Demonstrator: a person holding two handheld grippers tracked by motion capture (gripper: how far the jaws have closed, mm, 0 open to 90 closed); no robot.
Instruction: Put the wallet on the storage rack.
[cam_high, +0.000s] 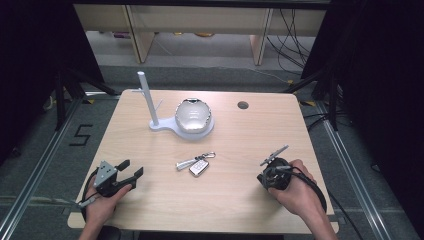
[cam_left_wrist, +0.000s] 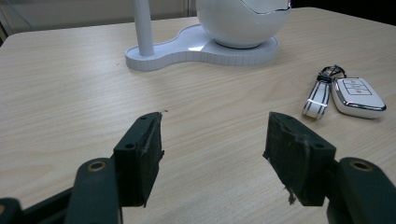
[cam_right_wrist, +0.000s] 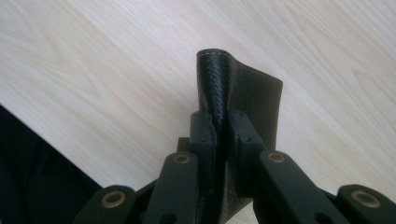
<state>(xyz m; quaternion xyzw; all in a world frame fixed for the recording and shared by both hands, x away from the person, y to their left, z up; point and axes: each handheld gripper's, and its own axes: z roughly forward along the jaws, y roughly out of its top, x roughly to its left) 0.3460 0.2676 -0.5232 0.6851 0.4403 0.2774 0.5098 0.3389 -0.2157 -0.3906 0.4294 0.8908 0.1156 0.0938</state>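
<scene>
We see the right gripper (cam_high: 274, 156), raised off the table (cam_high: 230, 200) in the person's right hand (cam_high: 295, 192) near the front right edge, its fingers (cam_right_wrist: 205, 135) clamped tight on a folded black leather pouch (cam_right_wrist: 243, 93). The left gripper (cam_high: 131, 169) rests low at the front left, fingers (cam_left_wrist: 140, 154) spread wide with nothing between them, pointing toward the car key (cam_high: 199, 168) at the table's middle.

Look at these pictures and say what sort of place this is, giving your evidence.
Probably a lab or recording workspace, not a home: a bare wooden table stands on a grey floor with a taped number, loose cables trail behind, and dark curtains flank it.
</scene>
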